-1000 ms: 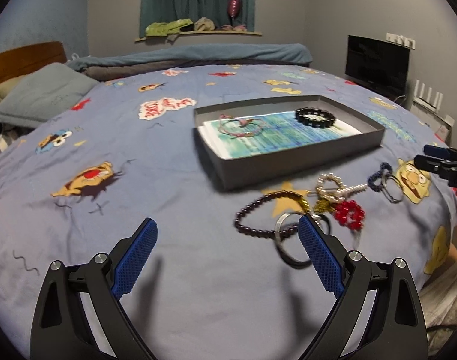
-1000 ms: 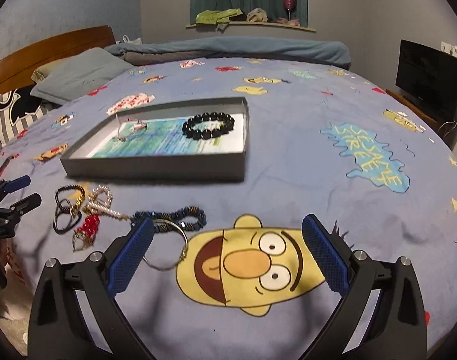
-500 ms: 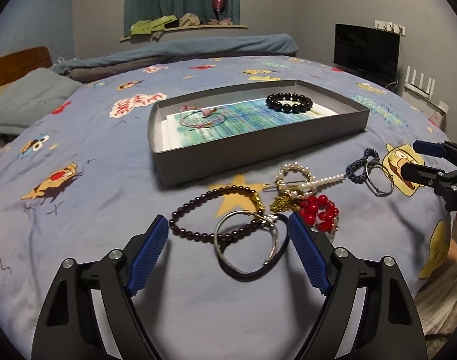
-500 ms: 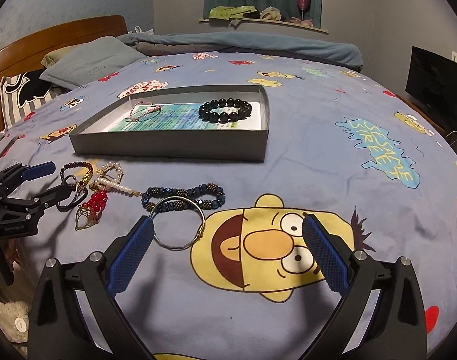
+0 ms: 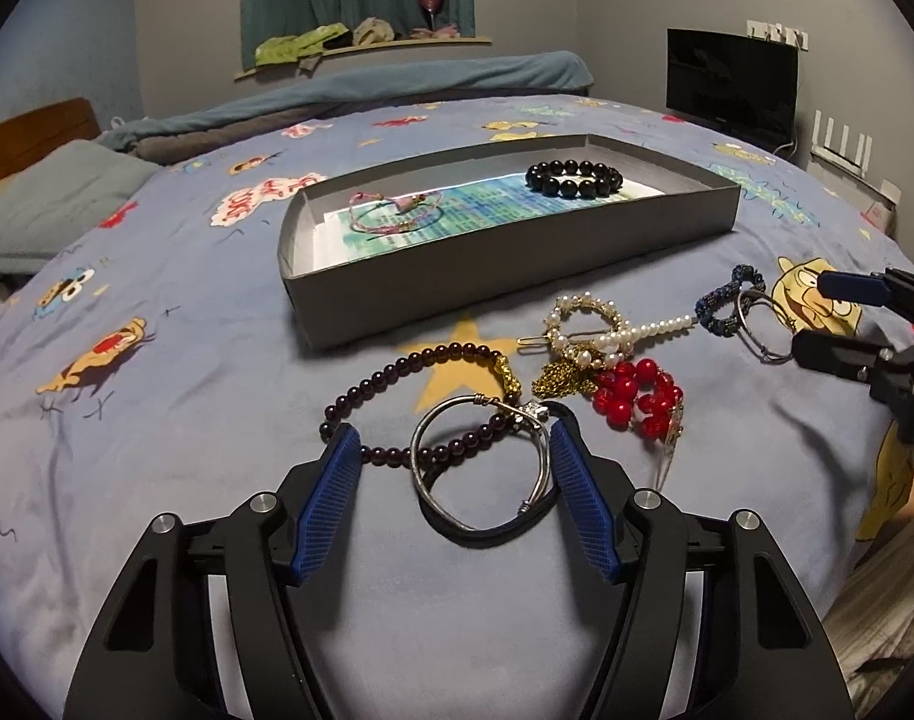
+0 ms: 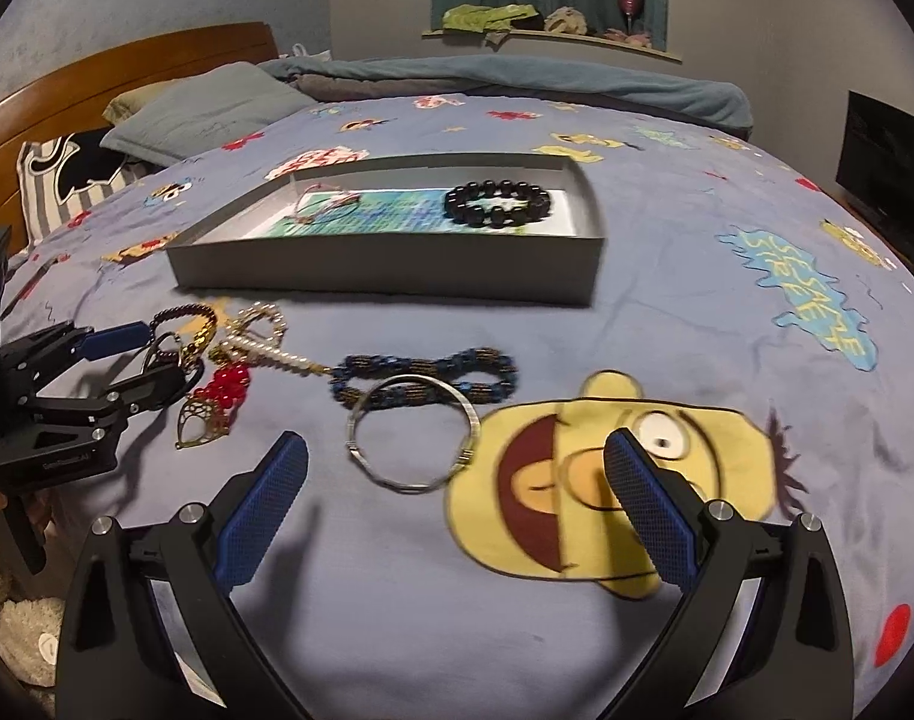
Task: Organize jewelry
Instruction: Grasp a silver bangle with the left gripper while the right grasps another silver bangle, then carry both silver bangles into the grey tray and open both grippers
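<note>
On the bedspread (image 5: 186,420), left gripper (image 5: 453,447) closes around a silver bangle (image 5: 481,450) (right gripper (image 6: 457,468) gapes, empty).

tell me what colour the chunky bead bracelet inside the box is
Black, glossy round beads; clearest in the left wrist view, lying in the grey box.

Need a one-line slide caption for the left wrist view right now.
Left tool closing around a silver bangle on the bedspread, grey tray beyond it.

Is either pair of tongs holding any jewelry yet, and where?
Nothing held. Left tongs are closing around the silver bangle, pads not yet pressing; right tongs open.
</note>
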Motion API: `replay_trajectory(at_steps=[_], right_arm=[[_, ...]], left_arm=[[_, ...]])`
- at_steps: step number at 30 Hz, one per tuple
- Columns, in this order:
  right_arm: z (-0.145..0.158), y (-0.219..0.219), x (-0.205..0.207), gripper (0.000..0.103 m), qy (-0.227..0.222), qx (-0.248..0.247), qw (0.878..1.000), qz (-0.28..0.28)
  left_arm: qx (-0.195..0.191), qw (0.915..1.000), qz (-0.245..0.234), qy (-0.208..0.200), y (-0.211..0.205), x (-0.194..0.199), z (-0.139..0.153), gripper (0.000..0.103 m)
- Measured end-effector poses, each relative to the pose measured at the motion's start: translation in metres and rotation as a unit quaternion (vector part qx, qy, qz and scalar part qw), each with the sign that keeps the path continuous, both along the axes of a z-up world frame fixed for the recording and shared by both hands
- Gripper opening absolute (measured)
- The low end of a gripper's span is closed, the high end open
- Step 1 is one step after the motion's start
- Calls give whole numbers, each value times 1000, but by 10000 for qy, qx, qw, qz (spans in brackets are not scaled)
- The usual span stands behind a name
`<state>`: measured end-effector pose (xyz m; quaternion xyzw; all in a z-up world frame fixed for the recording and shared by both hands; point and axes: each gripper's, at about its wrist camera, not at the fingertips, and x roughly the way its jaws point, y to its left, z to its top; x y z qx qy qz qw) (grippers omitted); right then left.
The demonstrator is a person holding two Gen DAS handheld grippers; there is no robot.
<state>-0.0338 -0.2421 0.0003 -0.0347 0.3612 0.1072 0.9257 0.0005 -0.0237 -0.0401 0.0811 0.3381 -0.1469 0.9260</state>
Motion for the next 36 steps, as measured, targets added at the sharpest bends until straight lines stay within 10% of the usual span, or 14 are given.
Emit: replay_trajectory(at_steps=[14, 36], right_arm=[[-15, 10, 9, 51, 45, -146, 9999, -7], [16, 3, 8, 51, -290, -72, 9996, -3]], left_arm=[[-56, 10000, -29, -60, 10, 0, -3, 48], [-275, 9995, 42, -131, 28, 3, 28, 48]])
